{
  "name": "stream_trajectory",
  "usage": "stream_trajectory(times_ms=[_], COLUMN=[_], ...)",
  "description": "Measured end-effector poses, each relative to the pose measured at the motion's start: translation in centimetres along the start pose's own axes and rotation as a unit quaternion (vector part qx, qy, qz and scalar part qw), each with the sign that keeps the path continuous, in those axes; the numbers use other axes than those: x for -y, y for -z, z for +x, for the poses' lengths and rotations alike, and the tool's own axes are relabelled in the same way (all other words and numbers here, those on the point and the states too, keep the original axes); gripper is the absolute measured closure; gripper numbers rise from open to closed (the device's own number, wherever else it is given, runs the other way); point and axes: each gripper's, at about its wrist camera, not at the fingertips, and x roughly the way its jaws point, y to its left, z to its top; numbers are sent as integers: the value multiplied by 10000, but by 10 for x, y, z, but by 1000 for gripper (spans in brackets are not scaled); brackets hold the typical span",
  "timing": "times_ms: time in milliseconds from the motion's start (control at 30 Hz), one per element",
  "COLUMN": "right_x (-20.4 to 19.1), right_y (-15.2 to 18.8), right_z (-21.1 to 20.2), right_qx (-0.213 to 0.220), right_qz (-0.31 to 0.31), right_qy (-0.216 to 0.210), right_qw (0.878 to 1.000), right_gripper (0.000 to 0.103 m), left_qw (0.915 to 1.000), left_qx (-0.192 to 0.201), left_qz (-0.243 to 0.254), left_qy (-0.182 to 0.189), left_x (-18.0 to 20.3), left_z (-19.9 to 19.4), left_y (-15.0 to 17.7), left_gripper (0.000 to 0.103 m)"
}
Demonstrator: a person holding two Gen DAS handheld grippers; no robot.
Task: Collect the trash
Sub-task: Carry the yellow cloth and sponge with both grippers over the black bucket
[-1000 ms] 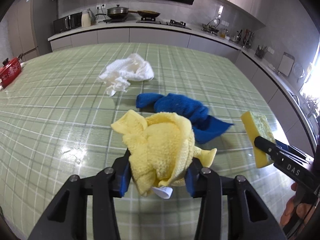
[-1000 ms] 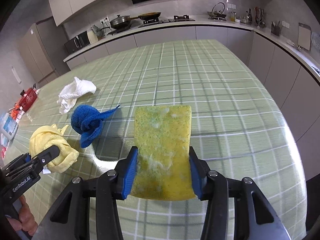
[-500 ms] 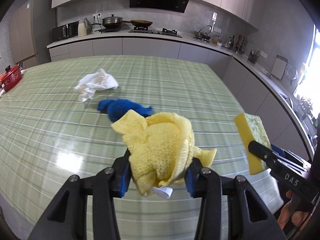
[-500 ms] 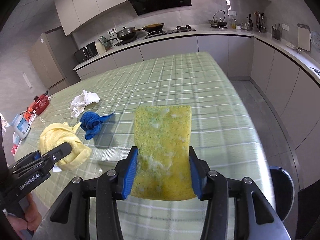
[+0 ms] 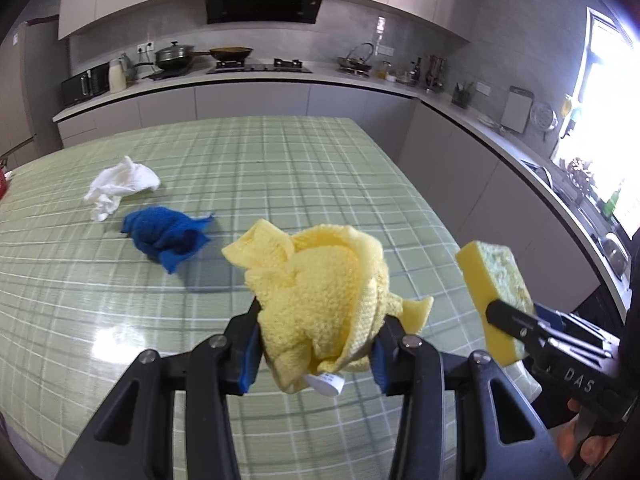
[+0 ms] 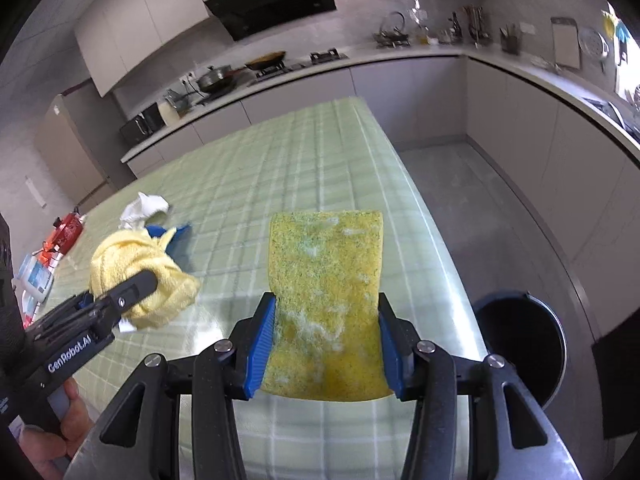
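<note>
My left gripper (image 5: 316, 350) is shut on a crumpled yellow cloth (image 5: 324, 288), held above the green checked table (image 5: 280, 168). My right gripper (image 6: 326, 340) is shut on a yellow-green sponge (image 6: 326, 280), held upright between its blue pads. In the left wrist view the sponge (image 5: 494, 284) shows at the right in the other gripper. In the right wrist view the yellow cloth (image 6: 136, 264) shows at the left. A blue cloth (image 5: 166, 236) and a white crumpled cloth (image 5: 120, 184) lie on the table. A dark round bin (image 6: 520, 340) stands on the floor past the table's right edge.
Kitchen counters (image 5: 260, 80) with pots, a stove and utensils run along the back and right walls. Red and white items (image 6: 64, 232) sit at the table's far left. Grey floor (image 6: 480, 200) lies between table and right cabinets. A person's hand (image 6: 52, 440) holds the left tool.
Both grippers have drawn back and to the right along the table with their loads. The blue and white cloths now look farther off, and the bin has come into the right wrist view.
</note>
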Motion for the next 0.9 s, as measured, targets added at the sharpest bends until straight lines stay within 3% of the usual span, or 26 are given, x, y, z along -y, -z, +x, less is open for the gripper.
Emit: stream_trajectory(times_ms=[200, 400, 600, 900], right_x=[14, 57, 139, 264], right_y=[14, 18, 17, 25], right_z=[-8, -23, -42, -44], right_qx=[-86, 19, 58, -198], right_qz=[131, 392, 488, 587], right_qy=[111, 112, 196, 452], right_qw=[9998, 9992, 9986, 9971], right_gripper=[53, 53, 53, 53], left_qw=[9997, 9992, 9989, 9967], left_qx=[-150, -102, -38, -376], left_qz=[100, 309, 361, 610], left_qy=[167, 245, 305, 378], left_x=[21, 64, 134, 248], left_z=[4, 0, 4, 43], left_y=[11, 12, 14, 25], left_gripper=[58, 58, 58, 57])
